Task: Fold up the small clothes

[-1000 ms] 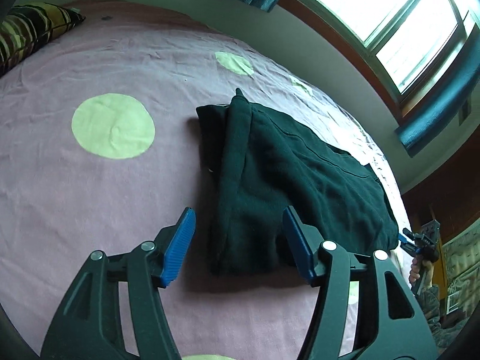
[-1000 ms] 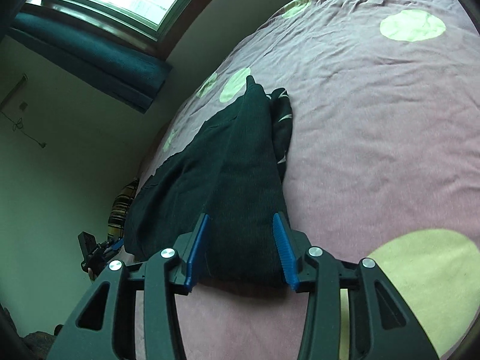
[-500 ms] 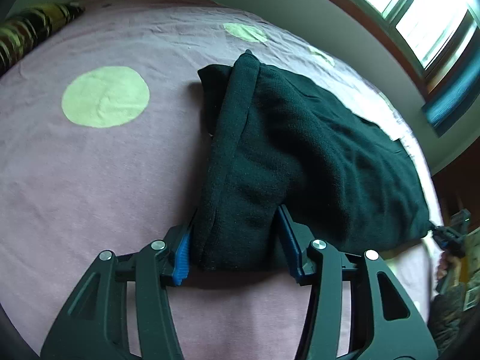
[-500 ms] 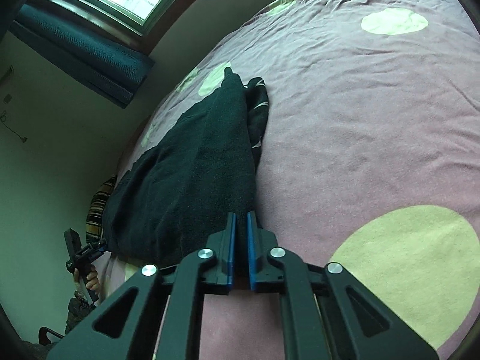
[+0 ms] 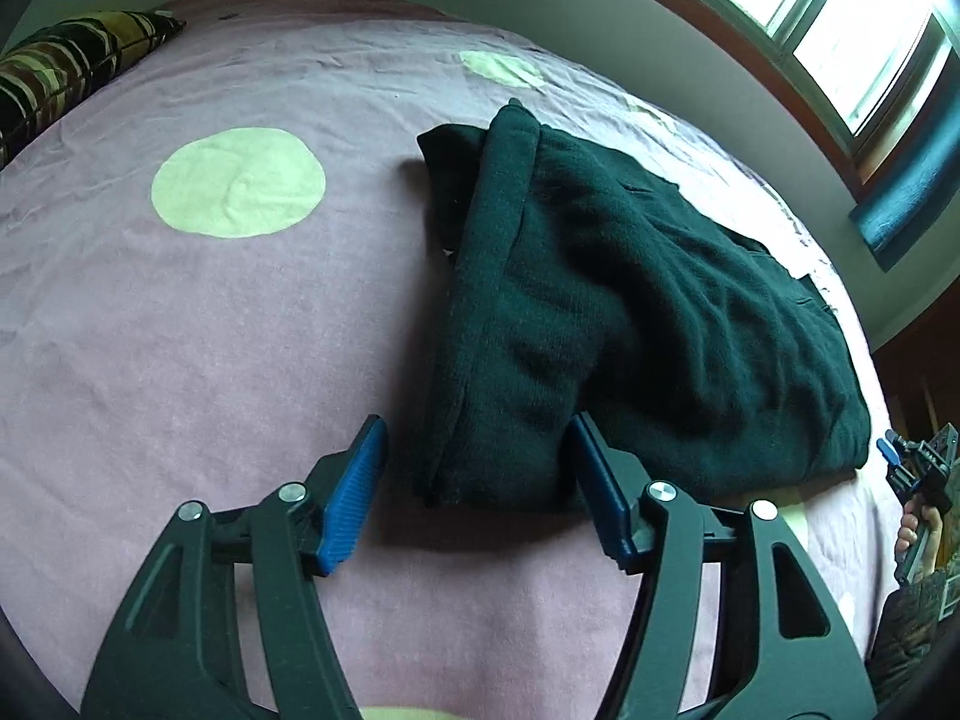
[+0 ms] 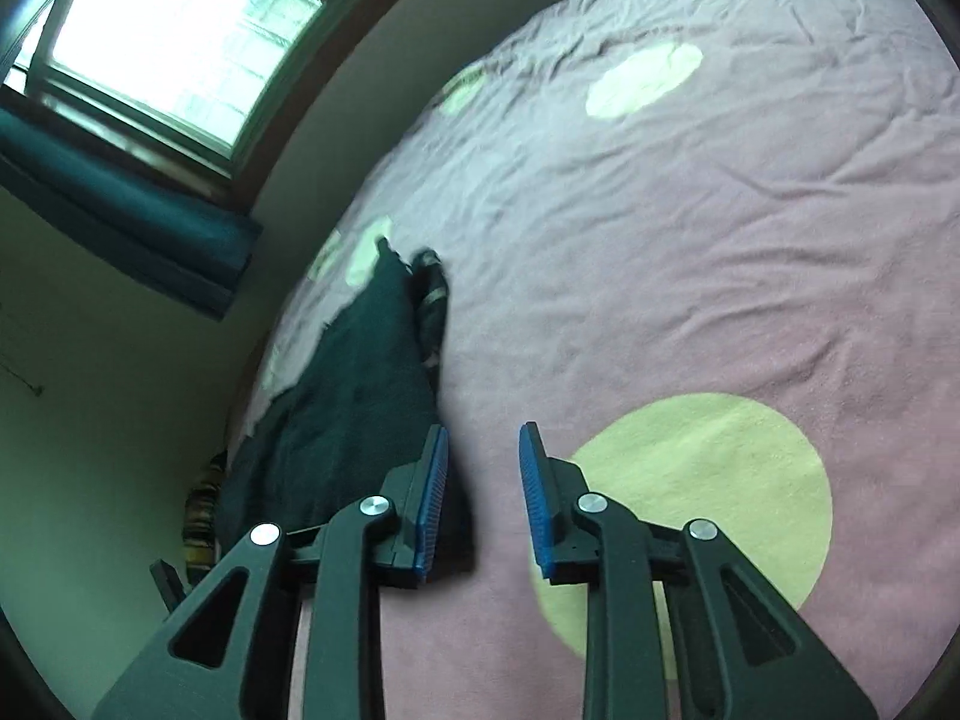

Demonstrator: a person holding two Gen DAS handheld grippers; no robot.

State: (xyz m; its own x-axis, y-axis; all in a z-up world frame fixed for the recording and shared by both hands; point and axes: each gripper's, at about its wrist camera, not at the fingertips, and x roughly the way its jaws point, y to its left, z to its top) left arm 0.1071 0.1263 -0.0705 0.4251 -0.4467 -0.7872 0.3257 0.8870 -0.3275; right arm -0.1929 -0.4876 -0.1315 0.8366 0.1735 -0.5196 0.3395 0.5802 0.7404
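Across the centre and right of the left wrist view, a dark green knit garment (image 5: 600, 324) lies on the pink bedspread (image 5: 210, 330) with pale green dots, one long edge doubled over into a thick fold, probably so the piece narrows before a further fold. Low in the frame the left gripper (image 5: 474, 492) hangs with its blue pads spread wide, bracketing the near end of that fold without pinching it. At the lower left of the right wrist view, the same garment (image 6: 354, 396) runs away toward the window (image 6: 174, 54); the right gripper (image 6: 483, 498) is parted over bare bedspread (image 6: 690, 276), its left pad just beside the cloth's edge, holding nothing.
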